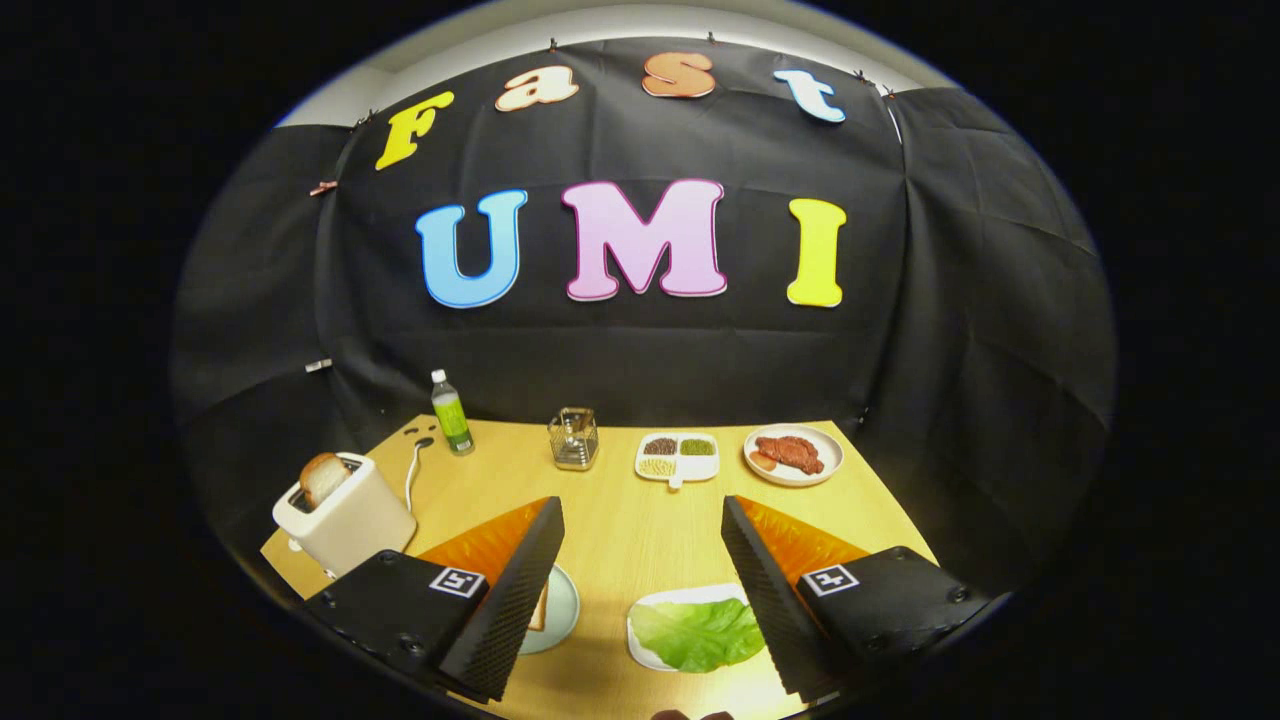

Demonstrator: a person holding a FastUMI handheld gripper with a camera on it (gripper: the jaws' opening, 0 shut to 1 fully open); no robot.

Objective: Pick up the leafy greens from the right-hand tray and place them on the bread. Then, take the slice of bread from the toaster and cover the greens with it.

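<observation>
Hovering wide open and empty, our gripper (642,560) had started nothing: leafy greens (697,634) lay at lower centre, toaster (345,515) bread (323,478) at left.

One toaster (345,520), one bottle (451,412), one glass jar (574,438), four plates, one lettuce leaf (697,633)

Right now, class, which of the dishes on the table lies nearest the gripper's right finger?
The white tray holding the leafy greens, right beside the open gripper's right finger; the steak plate and divided dish sit farther away.
</observation>
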